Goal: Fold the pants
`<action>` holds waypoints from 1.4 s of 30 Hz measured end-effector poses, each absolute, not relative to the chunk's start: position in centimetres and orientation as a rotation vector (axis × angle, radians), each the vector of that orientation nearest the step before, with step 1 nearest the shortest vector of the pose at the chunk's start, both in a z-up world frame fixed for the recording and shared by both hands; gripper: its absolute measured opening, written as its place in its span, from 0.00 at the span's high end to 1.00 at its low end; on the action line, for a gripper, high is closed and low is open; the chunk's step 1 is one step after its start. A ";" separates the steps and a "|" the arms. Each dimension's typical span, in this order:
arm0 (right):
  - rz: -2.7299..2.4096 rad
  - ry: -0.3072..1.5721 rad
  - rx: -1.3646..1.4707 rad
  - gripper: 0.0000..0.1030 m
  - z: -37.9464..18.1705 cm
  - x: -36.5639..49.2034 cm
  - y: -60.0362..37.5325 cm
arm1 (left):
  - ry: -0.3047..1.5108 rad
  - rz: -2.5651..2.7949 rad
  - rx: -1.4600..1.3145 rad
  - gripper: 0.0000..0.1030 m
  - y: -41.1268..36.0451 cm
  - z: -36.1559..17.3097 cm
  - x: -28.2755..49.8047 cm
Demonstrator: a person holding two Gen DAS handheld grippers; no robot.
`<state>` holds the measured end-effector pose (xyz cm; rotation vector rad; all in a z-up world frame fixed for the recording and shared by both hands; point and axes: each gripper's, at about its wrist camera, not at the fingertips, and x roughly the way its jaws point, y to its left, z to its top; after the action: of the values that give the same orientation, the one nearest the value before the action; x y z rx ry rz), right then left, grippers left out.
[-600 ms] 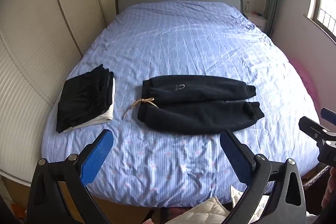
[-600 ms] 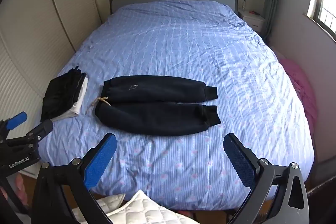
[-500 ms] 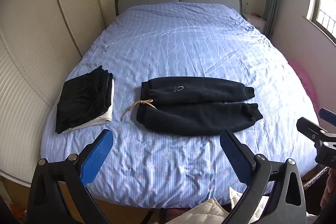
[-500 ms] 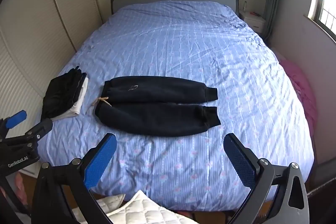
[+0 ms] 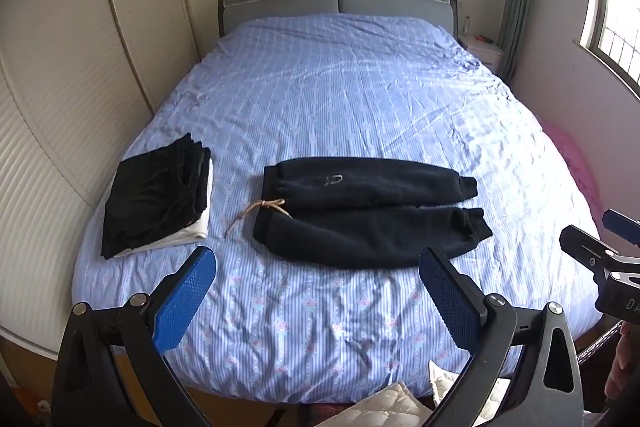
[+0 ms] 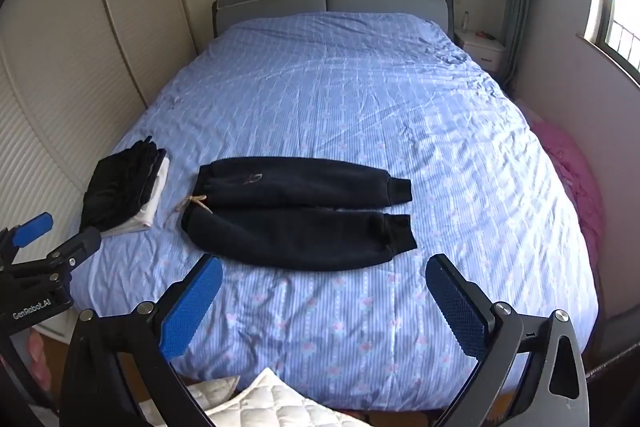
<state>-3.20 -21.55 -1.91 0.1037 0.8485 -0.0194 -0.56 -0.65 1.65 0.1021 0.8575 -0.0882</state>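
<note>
Since earlier frame my view shifted slightly; black sweatpants [image 5: 370, 213] sit little lower, frame centre, flat on blue bedspread [image 5: 360, 99]. My left gripper [image 5: 316, 281] and right gripper [image 6: 324, 287] both wide open, empty.

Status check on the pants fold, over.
Left gripper and right gripper open, empty, short of the bed. Black pants flat, legs side by side, unfolded. Folded stack beside waistband, apart. Path unobstructed.
</note>
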 end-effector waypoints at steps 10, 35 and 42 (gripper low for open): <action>-0.045 0.822 0.100 0.00 -1.6 -3.3 -21.5 | 0.823 -0.094 0.109 0.00 -0.9 2.3 -0.5; -0.047 0.809 0.101 0.00 -1.8 -3.9 -21.6 | 0.808 -0.094 0.113 0.00 -1.6 2.7 -0.4; -0.049 0.808 0.099 0.00 -1.8 -3.6 -21.6 | 0.807 -0.096 0.111 0.00 -1.4 2.7 -0.3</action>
<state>-3.63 -21.62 -1.77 0.0993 0.8085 -0.0487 -0.31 -1.39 2.66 0.1107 0.8069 -0.0962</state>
